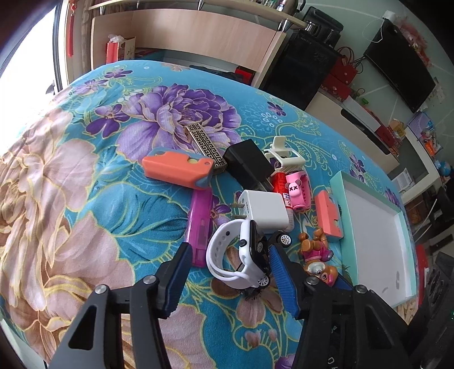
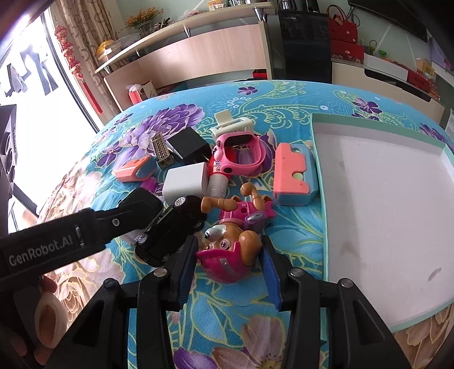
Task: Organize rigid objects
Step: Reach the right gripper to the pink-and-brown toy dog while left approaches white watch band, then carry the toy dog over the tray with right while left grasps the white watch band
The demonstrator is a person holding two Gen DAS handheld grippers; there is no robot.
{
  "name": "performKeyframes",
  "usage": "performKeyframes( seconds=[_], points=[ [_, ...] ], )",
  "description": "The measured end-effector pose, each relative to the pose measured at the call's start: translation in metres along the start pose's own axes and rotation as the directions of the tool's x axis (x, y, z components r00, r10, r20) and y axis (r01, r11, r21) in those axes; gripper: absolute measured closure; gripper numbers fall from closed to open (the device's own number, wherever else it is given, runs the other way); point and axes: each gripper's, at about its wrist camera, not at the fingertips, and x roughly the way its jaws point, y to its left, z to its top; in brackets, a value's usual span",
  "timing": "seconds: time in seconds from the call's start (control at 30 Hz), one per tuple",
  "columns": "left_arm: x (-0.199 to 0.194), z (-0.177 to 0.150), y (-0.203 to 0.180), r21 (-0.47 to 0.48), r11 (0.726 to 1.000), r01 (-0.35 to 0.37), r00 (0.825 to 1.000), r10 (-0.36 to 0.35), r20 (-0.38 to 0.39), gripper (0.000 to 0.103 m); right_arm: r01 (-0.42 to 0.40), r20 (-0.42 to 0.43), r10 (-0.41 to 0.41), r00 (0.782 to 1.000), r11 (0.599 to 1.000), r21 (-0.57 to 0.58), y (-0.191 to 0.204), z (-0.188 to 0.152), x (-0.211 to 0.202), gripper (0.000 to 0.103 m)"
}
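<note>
1. Blue pads of the left gripper (image 1: 227, 272) stand on both sides of a white smartwatch (image 1: 238, 255) lying on a black toy car (image 2: 170, 227); whether they press I cannot tell.
2. The right gripper (image 2: 229, 269) has its jaws spread around a puppy figure (image 2: 235, 238), not touching.
3. Both lie on the floral bed (image 1: 85, 198), near the empty white tray (image 2: 383, 198) at the right edge.

— What sort of place is this?
— A home, a living room by the look of it: a floral blanket (image 1: 85, 176) covers the surface, and a flat television (image 1: 397, 65) hangs on the far right wall.
— Anything else?
— Red gift bags (image 2: 342, 28), curtains (image 2: 82, 25) at the left window and a wooden shelf unit (image 2: 198, 48).
</note>
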Motion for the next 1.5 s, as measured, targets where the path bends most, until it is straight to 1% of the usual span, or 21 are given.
performKeyframes(
  seconds=[0.07, 0.1, 0.27, 0.3, 0.37, 0.47, 0.6, 0.67, 0.7, 0.77, 0.83, 1.0, 1.17, 1.37, 1.5],
  points=[
    [0.001, 0.000, -0.002, 0.011, 1.000, 0.002, 1.000, -0.002, -0.002, 0.047, 0.001, -0.001, -0.001, 1.000, 1.000, 0.003, -0.002, 0.000, 0.001, 0.058],
    [0.002, 0.000, -0.003, 0.019, 1.000, 0.002, 1.000, -0.002, -0.004, 0.052, 0.000, -0.001, 0.000, 1.000, 1.000, 0.004, -0.002, 0.000, 0.000, 0.058],
    [0.009, -0.002, -0.008, 0.044, 0.999, -0.003, 1.000, 0.003, 0.001, 0.056, -0.001, -0.001, 0.001, 1.000, 1.000, 0.006, -0.002, 0.000, 0.000, 0.058],
    [0.009, -0.002, -0.009, 0.049, 0.999, 0.001, 1.000, -0.002, 0.004, 0.060, -0.001, -0.002, 0.001, 1.000, 1.000, 0.006, -0.002, 0.000, 0.000, 0.058],
    [0.010, -0.002, -0.011, 0.054, 0.998, 0.015, 1.000, -0.015, 0.006, 0.064, 0.001, -0.003, -0.001, 1.000, 1.000, 0.005, -0.002, -0.001, 0.000, 0.058],
    [0.014, -0.002, -0.014, 0.067, 0.998, 0.005, 1.000, -0.006, 0.007, 0.064, 0.006, -0.004, -0.006, 1.000, 1.000, 0.001, -0.001, -0.001, 0.001, 0.058],
    [0.016, -0.002, -0.014, 0.065, 0.998, 0.013, 1.000, -0.014, 0.016, 0.064, 0.011, -0.004, -0.011, 1.000, 1.000, -0.003, 0.000, -0.001, 0.001, 0.058],
    [0.016, -0.002, -0.017, 0.083, 0.997, 0.010, 1.000, -0.012, 0.022, 0.065, 0.012, -0.004, -0.012, 1.000, 1.000, -0.005, 0.000, -0.001, 0.002, 0.058],
    [0.016, -0.003, -0.019, 0.095, 0.995, 0.010, 1.000, -0.013, 0.025, 0.069, 0.014, -0.004, -0.014, 1.000, 1.000, -0.007, 0.000, -0.001, 0.002, 0.058],
    [0.015, -0.003, -0.023, 0.115, 0.993, 0.015, 0.999, -0.019, 0.029, 0.075, 0.017, -0.004, -0.017, 1.000, 1.000, -0.010, 0.000, -0.001, 0.002, 0.058],
    [0.015, -0.004, -0.025, 0.125, 0.992, 0.014, 0.999, -0.018, 0.031, 0.078, 0.016, -0.004, -0.016, 1.000, 1.000, -0.010, 0.000, -0.001, 0.002, 0.058],
    [0.011, -0.003, -0.024, 0.114, 0.992, 0.047, 0.998, -0.053, 0.043, 0.078, 0.017, 0.002, -0.017, 1.000, 1.000, -0.010, 0.000, -0.001, 0.001, 0.058],
    [0.002, 0.000, -0.023, 0.107, 0.993, 0.052, 0.994, -0.062, 0.089, 0.078, 0.020, 0.027, -0.020, 0.999, 1.000, -0.006, -0.001, 0.000, -0.003, 0.058],
    [-0.012, 0.003, -0.018, 0.081, 0.995, 0.065, 0.985, -0.077, 0.156, 0.078, 0.008, 0.090, -0.008, 0.996, 1.000, 0.007, -0.003, 0.003, -0.016, 0.059],
    [-0.016, 0.005, -0.016, 0.071, 0.995, 0.068, 0.981, -0.080, 0.180, 0.078, -0.009, 0.159, 0.006, 0.987, 1.000, 0.016, -0.003, 0.006, -0.030, 0.059]
  ],
)
